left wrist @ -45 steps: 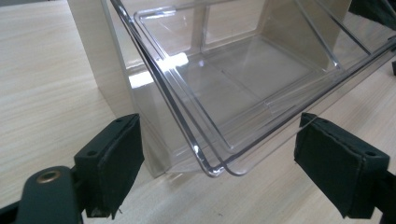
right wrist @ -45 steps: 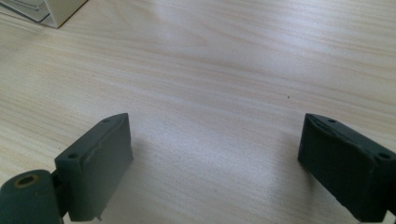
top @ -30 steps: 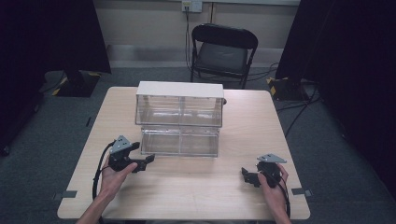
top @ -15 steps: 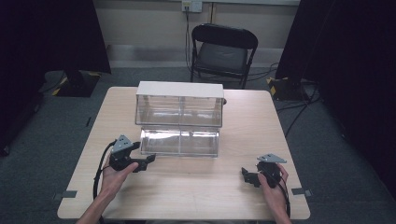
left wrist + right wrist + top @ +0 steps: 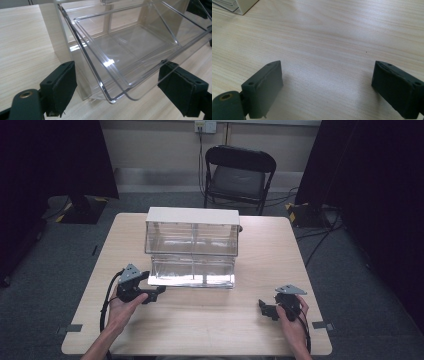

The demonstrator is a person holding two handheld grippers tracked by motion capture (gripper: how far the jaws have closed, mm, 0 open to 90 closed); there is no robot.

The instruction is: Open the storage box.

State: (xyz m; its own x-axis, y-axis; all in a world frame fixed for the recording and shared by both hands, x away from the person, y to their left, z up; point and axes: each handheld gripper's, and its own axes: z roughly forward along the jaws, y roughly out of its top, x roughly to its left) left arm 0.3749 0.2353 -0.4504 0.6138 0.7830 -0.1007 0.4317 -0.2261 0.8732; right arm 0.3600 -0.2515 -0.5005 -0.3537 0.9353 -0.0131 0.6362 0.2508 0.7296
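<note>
While the clear lower drawer [image 5: 130, 50] sits pulled out of the two-tier organizer [image 5: 192, 237] mid-worktop [image 5: 210, 320], its front corner hangs between the left claw [image 5: 156, 292] pads, which stand spread and aren't touching it. Right claw [image 5: 264, 309] rests well apart near the worktop's front right, spread wide over bare wood.

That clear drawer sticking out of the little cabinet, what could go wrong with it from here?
The clear drawer hangs pulled out of the cabinet and tilts down at its front corner; pulled further, it might slip out onto the table. The left gripper has its fingers open around that corner, gripping nothing, so a nudge could knock it. The right gripper rests too far off to steady the cabinet.
</note>
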